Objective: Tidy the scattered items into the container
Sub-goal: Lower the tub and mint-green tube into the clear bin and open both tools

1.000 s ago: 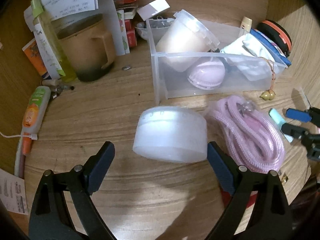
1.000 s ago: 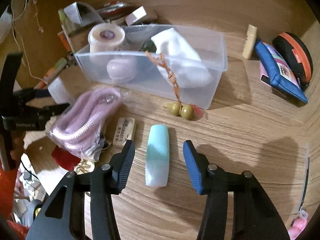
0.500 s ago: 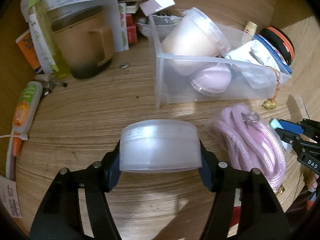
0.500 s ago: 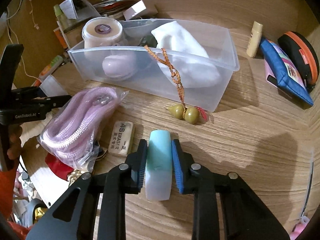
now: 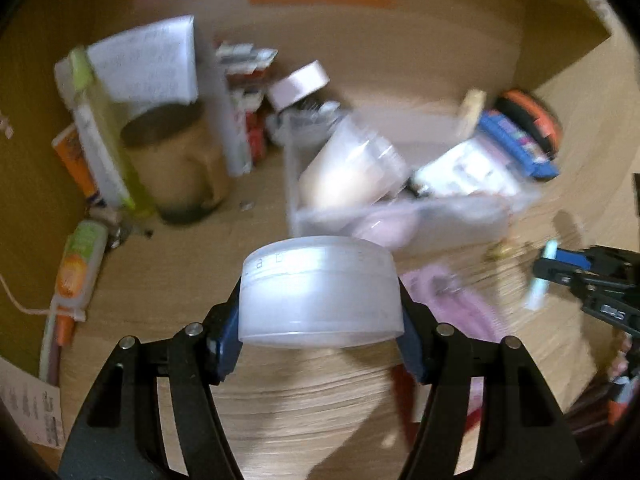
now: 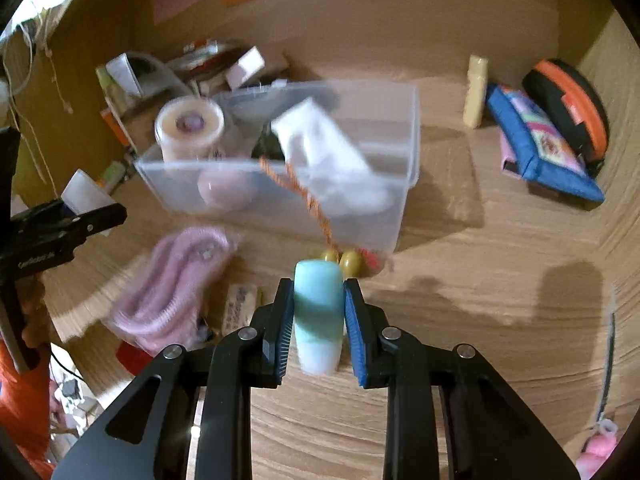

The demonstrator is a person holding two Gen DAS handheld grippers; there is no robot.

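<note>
My left gripper [image 5: 320,320] is shut on a round white jar [image 5: 320,292] and holds it above the desk, short of the clear plastic container [image 5: 460,220]. My right gripper [image 6: 318,320] is shut on a pale teal bar [image 6: 318,312], lifted off the desk in front of the container [image 6: 396,184]. The container holds a cream tub [image 6: 188,126], a pink round case [image 6: 226,192] and a white packet [image 6: 324,148]. A bagged pink rope [image 6: 176,264] lies left of the bar. The right gripper also shows in the left wrist view [image 5: 556,276].
A brown mug [image 5: 180,168], a green bottle [image 5: 100,132] and boxes crowd the back left. An eraser [image 6: 240,304] and a gourd charm [image 6: 344,260] lie near the container. A blue pouch [image 6: 544,148], an orange-black case [image 6: 568,100] and a cream stick [image 6: 476,92] sit right.
Both grippers, shut on their items half a second ago, have lifted them off the desk and moved towards the container. A second ago both were open around the items.
</note>
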